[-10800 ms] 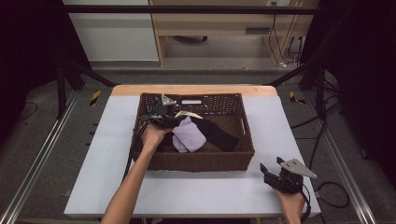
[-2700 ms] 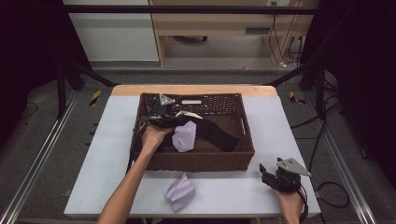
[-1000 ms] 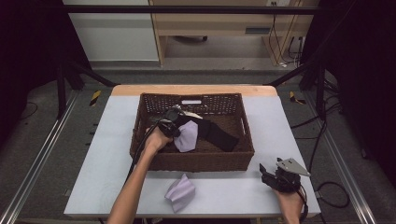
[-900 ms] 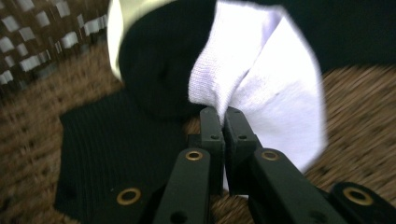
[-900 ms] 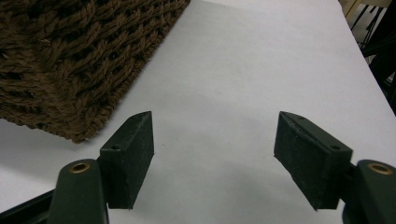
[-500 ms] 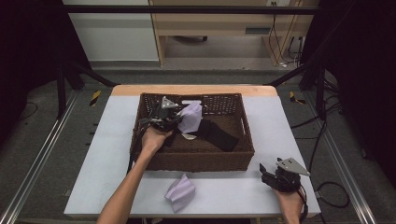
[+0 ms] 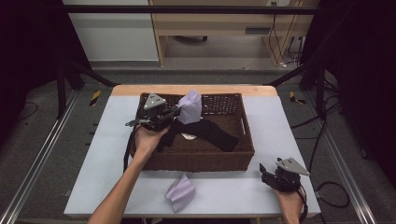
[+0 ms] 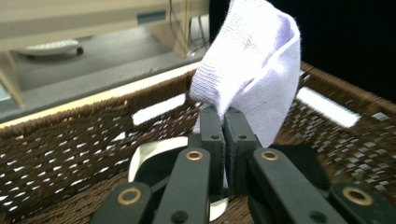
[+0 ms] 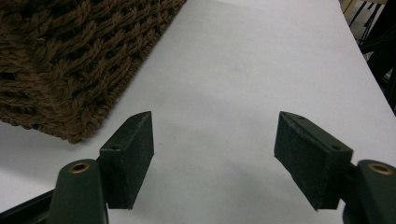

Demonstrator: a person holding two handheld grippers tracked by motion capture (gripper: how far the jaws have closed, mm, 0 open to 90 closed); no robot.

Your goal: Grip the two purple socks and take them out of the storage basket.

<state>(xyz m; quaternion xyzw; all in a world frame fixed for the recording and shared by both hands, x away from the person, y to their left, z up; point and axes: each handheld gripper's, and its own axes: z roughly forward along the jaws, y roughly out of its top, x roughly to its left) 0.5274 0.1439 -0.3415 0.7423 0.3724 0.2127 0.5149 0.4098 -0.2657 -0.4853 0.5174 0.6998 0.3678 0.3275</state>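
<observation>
A brown wicker basket [image 7: 201, 158] stands in the middle of the white table. My left gripper [image 7: 176, 112] is raised over its left half and is shut on a lavender sock [image 7: 190, 106], which hangs above the basket. In the left gripper view the jaws meet on the sock [image 8: 252, 79] at my left gripper [image 8: 224, 123]. A black sock [image 7: 215, 133] and a white item [image 7: 188, 136] lie inside the basket. A second lavender sock [image 7: 180, 192] lies on the table in front of it. My right gripper [image 7: 267, 175] rests open at the table's front right, nothing between its pads [image 9: 212, 154].
The basket's corner [image 9: 65, 70] is just left of my right gripper in its view. Bare white table [image 7: 224, 191] stretches along the front and both sides of the basket. A wooden shelf unit [image 7: 219, 23] stands on the floor beyond the table.
My left gripper has risen from inside the basket and lifted the lavender sock clear of the black sock. My right gripper has stayed in place.
</observation>
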